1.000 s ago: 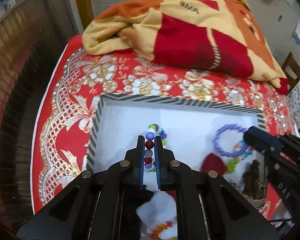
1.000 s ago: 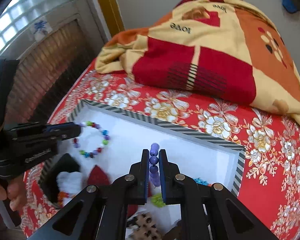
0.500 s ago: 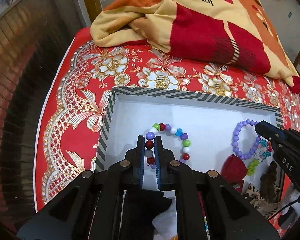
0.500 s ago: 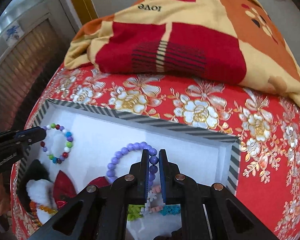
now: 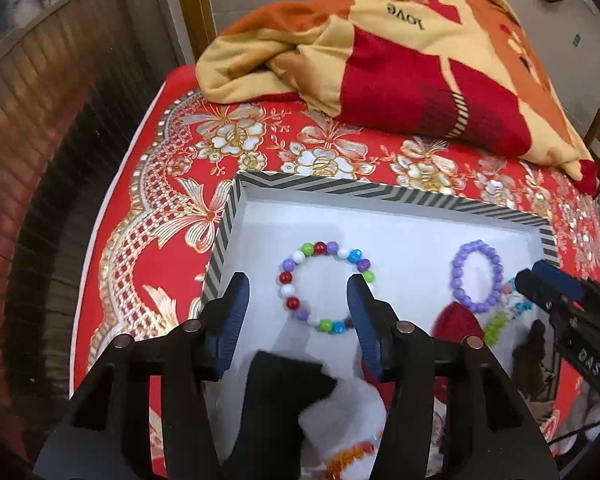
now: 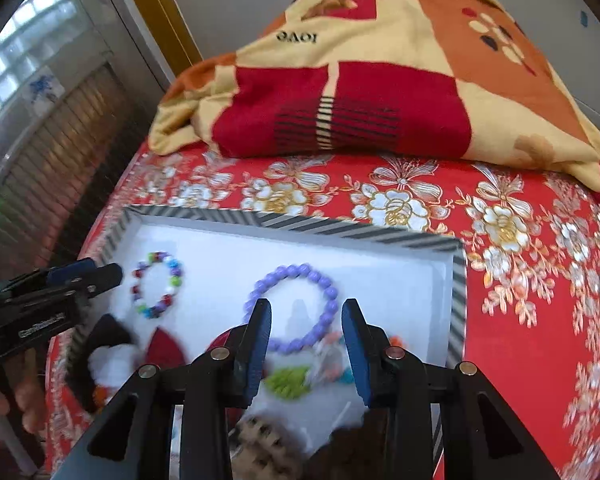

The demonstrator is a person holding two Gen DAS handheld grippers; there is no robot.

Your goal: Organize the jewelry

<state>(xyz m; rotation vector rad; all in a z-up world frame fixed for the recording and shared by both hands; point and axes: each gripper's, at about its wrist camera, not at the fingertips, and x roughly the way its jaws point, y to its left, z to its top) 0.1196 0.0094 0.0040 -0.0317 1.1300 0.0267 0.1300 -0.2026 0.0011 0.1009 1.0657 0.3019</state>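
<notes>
Left gripper [image 5: 298,304]: black frame, blue-padded fingers spread wide apart, nothing between them; it hangs over the near-left part of the box.
Right gripper [image 6: 306,334]: same build, fingers likewise wide apart and empty, over the box's right half.
Multicoloured bead bracelet [image 5: 325,286]: lies flat as an open ring on the box floor, left half, ahead of the left fingers; not touched.
Lilac bead bracelet [image 6: 294,306]: flat ring on the floor, right half; near arc sits between the right fingers' tips in view, contact not evident.
Handling (judgement): both look light, limp on their cord, beads hard and smooth, likely to roll or slip. Pinch across one bead strand at the ring's edge, not the whole loop.
Box [image 5: 380,191]: shallow white tray with black-and-white striped rim; floor smooth, so beads may skate.
Other contents: red, white, black and green bits at the near edge, blurred; cannot identify.
Surface: red bedspread with gold-and-white flowers [image 6: 520,280], soft, so the box may tilt if pressed.
Room: folded red, yellow and orange blanket [image 6: 380,92] behind the box; window at left.
</notes>
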